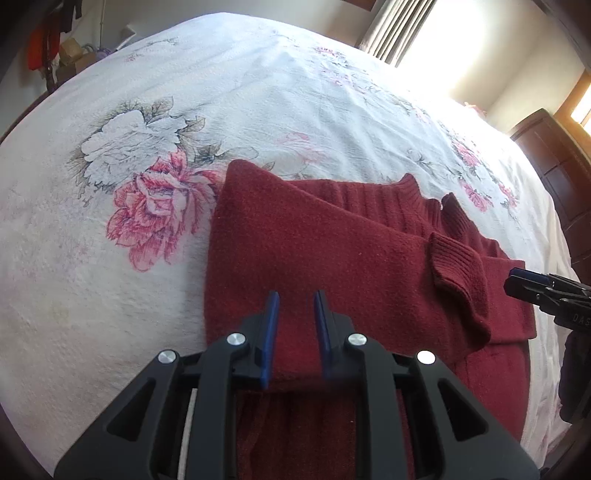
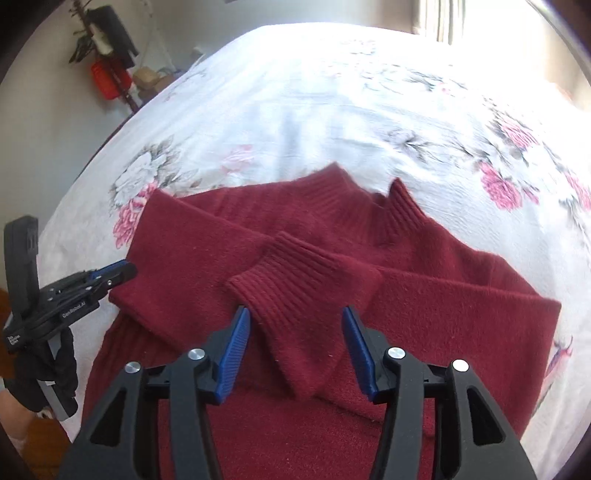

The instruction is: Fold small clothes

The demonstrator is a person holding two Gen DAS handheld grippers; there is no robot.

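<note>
Currently, dark red knitted sweater (image 2: 369, 295) lies flat on the bed (image 1: 184, 92), on a white bedspread printed with pink and grey flowers. Both sleeves are folded inward across the chest; the ribbed cuff (image 2: 291, 280) of one sleeve lies on top, near the middle. Ribbed collar (image 2: 369, 206) points toward the far side of the bed.

Left gripper (image 1: 295, 325): over the left part of the sweater, blue pads parted by a narrow gap, nothing held between them. In the right wrist view it (image 2: 120, 273) sits just beside the folded left edge, held by a hand in a black glove (image 2: 55, 369).

Right gripper (image 2: 295, 350): jaws wide apart, straddling the cuffed sleeve end, not clamped on it. Bright window (image 1: 443, 33) and curtain behind the bed.
</note>
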